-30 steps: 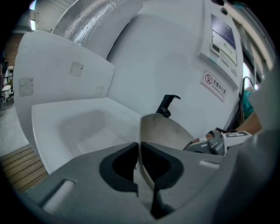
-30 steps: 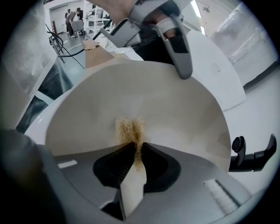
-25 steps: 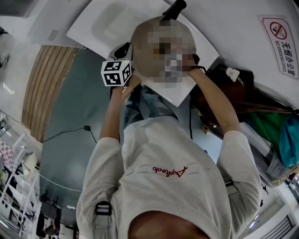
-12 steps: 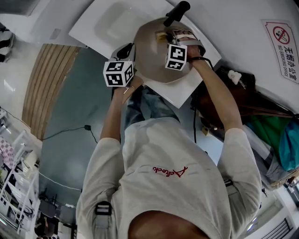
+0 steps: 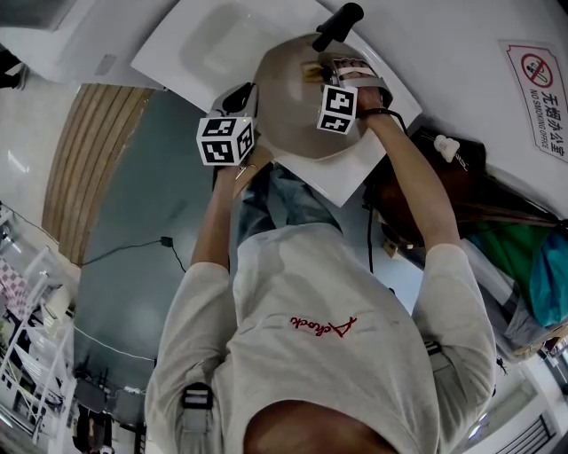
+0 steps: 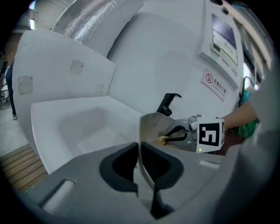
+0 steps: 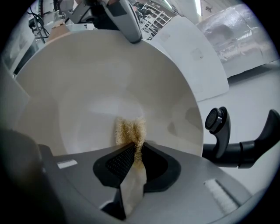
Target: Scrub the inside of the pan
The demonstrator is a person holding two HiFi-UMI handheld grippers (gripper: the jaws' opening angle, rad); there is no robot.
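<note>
Right gripper view: right gripper (image 7: 136,151) shut tight on tan scrub pad (image 7: 129,127), frayed end touching inside wall of pan (image 7: 87,78). Left gripper view alone shows left gripper (image 6: 139,161) pinching pan rim. Head view adds black pan handle (image 5: 337,25) and white sink top (image 5: 204,53) beneath.

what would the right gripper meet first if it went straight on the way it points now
The inner wall of the pan. The right gripper, shut on the scrub pad, points into it, and the pad's tip looks close to it.
</note>
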